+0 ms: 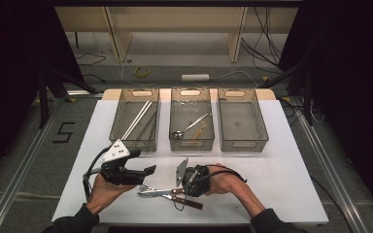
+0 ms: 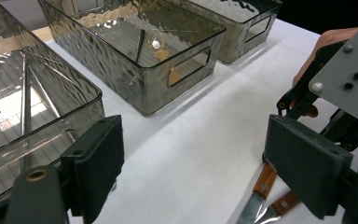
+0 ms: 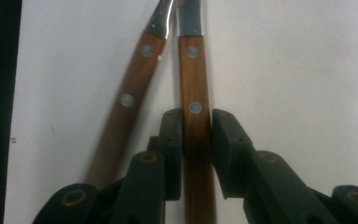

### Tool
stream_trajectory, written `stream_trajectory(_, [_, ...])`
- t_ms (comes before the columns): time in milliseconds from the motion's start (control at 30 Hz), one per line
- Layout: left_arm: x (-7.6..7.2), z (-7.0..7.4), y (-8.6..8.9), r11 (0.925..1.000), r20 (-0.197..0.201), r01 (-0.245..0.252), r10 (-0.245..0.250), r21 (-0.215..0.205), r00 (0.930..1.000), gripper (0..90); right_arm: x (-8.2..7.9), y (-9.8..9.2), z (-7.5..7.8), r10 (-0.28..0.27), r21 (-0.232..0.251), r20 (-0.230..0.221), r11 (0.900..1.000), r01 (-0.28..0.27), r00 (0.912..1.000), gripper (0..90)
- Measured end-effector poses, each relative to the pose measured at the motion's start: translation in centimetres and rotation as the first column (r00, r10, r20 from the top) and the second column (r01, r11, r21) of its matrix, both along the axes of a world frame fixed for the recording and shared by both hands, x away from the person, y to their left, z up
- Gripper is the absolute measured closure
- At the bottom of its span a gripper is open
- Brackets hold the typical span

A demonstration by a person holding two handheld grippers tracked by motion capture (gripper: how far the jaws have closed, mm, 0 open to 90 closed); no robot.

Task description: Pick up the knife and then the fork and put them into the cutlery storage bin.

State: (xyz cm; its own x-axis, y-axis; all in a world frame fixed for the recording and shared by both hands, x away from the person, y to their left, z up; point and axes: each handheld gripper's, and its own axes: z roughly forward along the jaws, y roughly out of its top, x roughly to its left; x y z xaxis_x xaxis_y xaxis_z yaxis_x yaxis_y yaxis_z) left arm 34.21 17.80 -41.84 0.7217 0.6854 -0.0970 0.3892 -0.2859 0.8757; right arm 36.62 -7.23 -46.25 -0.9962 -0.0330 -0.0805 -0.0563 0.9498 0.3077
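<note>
Left tool (image 1: 148,171) gapes wide, held level; right tool (image 3: 196,140) pinched nearly shut, aimed down.

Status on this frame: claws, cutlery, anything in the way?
Right claw closed around one wooden-handled utensil lying on the white table. Left claw open, empty. Second wooden-handled utensil lies alongside, crowding the grip.

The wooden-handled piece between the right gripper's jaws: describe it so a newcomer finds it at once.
On the white table, before the three bins, two wooden-handled utensils lie beside the right gripper. Its jaws flank the straight handle, the one with the flat blade; the curved handle beside it lies outside them.
</note>
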Motion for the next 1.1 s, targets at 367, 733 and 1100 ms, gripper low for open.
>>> stream_trajectory(367, [0.0,0.0,0.0,1.0000,-0.002,0.000,0.000,0.002,1.0000,19.5,0.0,-0.5,-0.1,0.002,0.037,-0.002,0.999,-0.002,1.0000,76.4])
stream_trajectory(733, [0.1,0.1,0.4,0.9998,0.004,-0.013,0.013,-0.016,0.9999,19.5,-0.1,-1.3,0.7,-0.043,0.122,-0.003,0.992,0.043,0.9991,76.6])
stream_trajectory(1100, [0.2,0.6,1.4,0.9962,0.021,-0.048,0.050,-0.073,0.9985,18.7,0.5,-2.6,1.3,-0.146,0.205,-0.065,0.966,0.156,0.9872,76.6])
